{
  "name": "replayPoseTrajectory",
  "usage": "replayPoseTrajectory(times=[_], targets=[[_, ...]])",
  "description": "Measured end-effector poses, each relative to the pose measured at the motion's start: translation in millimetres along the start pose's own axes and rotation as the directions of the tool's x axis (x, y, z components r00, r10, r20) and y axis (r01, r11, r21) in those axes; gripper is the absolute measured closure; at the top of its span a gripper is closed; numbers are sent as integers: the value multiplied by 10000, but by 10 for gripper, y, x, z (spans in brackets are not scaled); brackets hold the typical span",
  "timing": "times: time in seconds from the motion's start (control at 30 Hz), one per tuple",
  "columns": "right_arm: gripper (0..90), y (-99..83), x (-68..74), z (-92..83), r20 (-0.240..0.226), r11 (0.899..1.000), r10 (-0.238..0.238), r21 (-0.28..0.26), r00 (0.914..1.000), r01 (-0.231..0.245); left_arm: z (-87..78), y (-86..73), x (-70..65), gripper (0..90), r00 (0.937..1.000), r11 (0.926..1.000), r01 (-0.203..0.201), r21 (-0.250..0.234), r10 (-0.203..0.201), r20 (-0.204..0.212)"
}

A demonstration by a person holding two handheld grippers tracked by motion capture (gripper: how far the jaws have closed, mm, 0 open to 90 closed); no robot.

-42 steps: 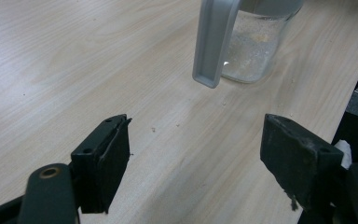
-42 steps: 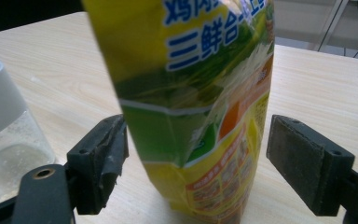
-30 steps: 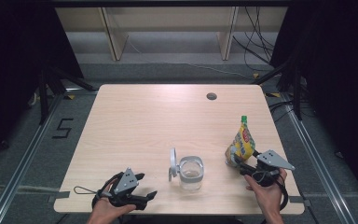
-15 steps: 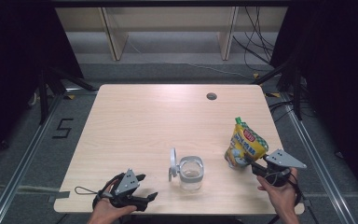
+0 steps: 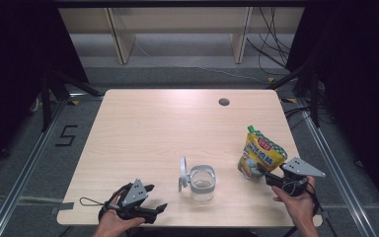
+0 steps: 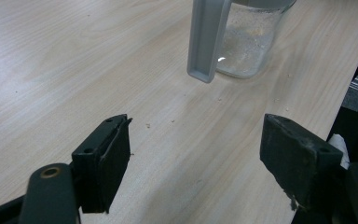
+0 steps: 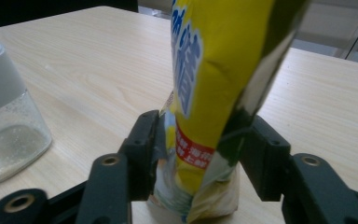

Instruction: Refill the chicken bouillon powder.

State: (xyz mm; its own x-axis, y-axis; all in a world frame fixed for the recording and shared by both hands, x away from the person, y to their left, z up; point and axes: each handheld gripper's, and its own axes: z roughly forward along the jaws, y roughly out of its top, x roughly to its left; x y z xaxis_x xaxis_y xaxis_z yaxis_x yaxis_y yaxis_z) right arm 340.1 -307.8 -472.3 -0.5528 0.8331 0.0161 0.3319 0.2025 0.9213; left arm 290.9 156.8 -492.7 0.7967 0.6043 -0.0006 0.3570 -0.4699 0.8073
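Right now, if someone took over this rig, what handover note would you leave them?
Right gripper: its jaws have just been opening, but the pads touch both sides of the yellow pouch, upright at the table's right.
Left gripper: open, nothing between its jaws, resting at the near left edge.
Clear jar: centre front, grey flip lid up, a little pale residue inside.
Done: jar opened, pouch in hand.
Left, probably: tip the pouch into the jar, then shut the lid.

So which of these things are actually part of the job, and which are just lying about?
In use: yellow pouch between the right gripper's jaws; clear jar with its grey lid flipped open.
Lying about: crumbs on the table; the left gripper, open and idle.
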Motion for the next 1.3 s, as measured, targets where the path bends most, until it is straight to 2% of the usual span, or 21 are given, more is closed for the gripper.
replayPoseTrajectory(times=[0.03, 0.07, 0.13, 0.2, 0.27, 0.3, 0.33, 0.37, 0.5, 0.7, 0.73, 0.77, 0.8, 0.87, 0.9, 0.97, 1.0, 1.1, 1.23, 1.27, 1.3], targets=[[512, 1, -2, 1, 216, 9999, -44, -98, 9998, 46, -7, 2, 14, 242, 9997, 9997, -211, 135, 212, -73], [505, -2, -4, 20, 185, 9997, 40, -233, 9998, -36, 5, -4, -3, 242, 9999, 9999, 118, 53, -118, -55], [487, -6, -5, 51, 66, 9986, 360, -400, 9993, -357, 19, -7, -18, 242, 9996, 9996, 287, -65, -287, 12], [484, -18, -30, 78, 208, 9987, 64, -498, 9998, -53, 27, -9, -19, 242, 9995, 9996, 295, -49, -295, -67], [481, -26, -24, 96, 162, 9973, 367, -642, 9992, -355, 28, -6, -15, 242, 9997, 9997, 224, 34, -224, -1], [476, -33, -34, 107, 179, 9964, 331, -791, 9993, -315, 37, -11, -31, 242, 9990, 9990, 434, -48, -433, 46], [474, -34, -25, 108, 141, 9951, 602, -789, 9981, -589, 42, -14, -31, 242, 9992, 9992, 404, -75, -404, 77], [474, -39, -34, 116, 347, 9947, 558, -881, 9978, -525, 44, -13, -33, 242, 9991, 9991, 416, -78, -416, 77], [474, -52, -41, 148, 211, 9957, 625, -696, 9978, -609, 43, -13, -30, 242, 9992, 9992, 390, -91, -390, 48], [464, -51, -34, 219, 342, 9926, 424, -1151, 9985, -382, 47, -19, -21, 242, 9997, 9997, 224, 18, -224, -53], [458, -52, -1, 231, 174, 9908, 795, -1112, 9967, -771, 49, -18, -30, 242, 9996, 9996, 276, -3, -276, 6], [454, -55, 1, 253, 238, 9906, 711, -1187, 9972, -678, 42, -16, -18, 242, 10000, 9999, 23, 169, -24, 57], [454, -55, 11, 267, 218, 9910, 706, -1158, 9973, -676, 58, -18, -34, 242, 9998, 9998, 217, 41, -217, 19], [460, -42, -3, 308, 276, 9922, 197, -1238, 9994, -162, 55, -17, -40, 242, 9997, 9996, 227, 144, -228, 75], [465, -43, 17, 318, 236, 9898, 502, -1343, 9985, -466, 58, -19, -39, 242, 9997, 9997, 204, 93, -205, 104], [479, -38, -9, 330, 308, 9903, 235, -1376, 9993, -190, 55, -17, -40, 242, 9997, 9996, 231, 152, -233, 85], [495, -47, 13, 344, 411, 9853, 546, -1640, 9977, -471, 57, -18, -34, 242, 9998, 9996, 189, 193, -189, 9], [506, -32, -26, 356, 196, 9875, 188, -1571, 9996, -155, 69, -21, -37, 242, 9999, 9999, 90, 61, -91, 86], [552, -24, 1, 369, 460, 9869, 347, -1591, 9983, -269, 71, -21, -39, 242, 9999, 9999, 102, 77, -103, 86], [564, -26, -30, 390, 558, 9825, -21, -1857, 9984, 124, 74, -23, -43, 242, 9999, 9999, 121, 41, -121, 103], [570, -24, -21, 388, 536, 9834, 128, -1813, 9985, -29, 73, -21, -38, 242, 10000, 10000, 13, 35, -14, 91]])
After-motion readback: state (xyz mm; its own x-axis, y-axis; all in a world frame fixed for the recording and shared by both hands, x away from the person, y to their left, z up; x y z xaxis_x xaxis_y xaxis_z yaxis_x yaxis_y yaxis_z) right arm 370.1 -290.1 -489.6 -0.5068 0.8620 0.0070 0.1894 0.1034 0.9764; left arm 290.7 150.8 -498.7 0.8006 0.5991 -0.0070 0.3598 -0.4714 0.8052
